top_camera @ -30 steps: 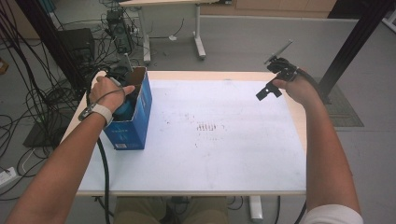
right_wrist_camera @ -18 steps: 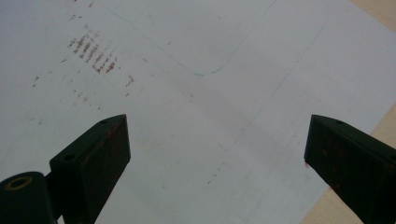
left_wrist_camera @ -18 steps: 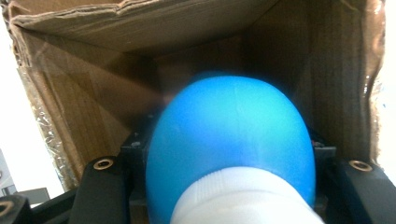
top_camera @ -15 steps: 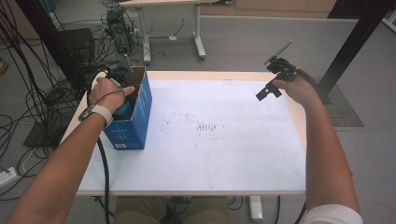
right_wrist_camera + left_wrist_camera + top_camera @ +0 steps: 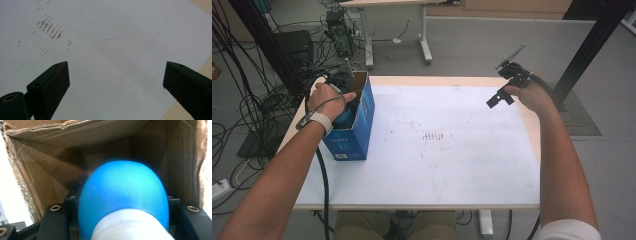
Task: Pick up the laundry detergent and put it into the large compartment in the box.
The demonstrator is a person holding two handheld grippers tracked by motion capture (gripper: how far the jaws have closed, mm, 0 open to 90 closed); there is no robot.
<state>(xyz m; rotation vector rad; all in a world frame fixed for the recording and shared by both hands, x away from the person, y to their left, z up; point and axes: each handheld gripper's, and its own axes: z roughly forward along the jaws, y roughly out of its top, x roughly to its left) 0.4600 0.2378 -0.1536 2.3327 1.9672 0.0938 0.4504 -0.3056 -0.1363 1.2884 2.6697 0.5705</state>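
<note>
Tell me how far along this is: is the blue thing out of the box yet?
Not yet. The left gripper is shut on the blue bottle, which is inside the box. The right gripper hangs open over the table. Lifting out and placing remain.

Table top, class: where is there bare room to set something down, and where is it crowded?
Free: the white sheet from the blue cardboard box across to the right gripper, bearing only rust-coloured smudges, and the near strip. Crowded: the far-left corner, where the left gripper holds a blue object inside the box.
</note>
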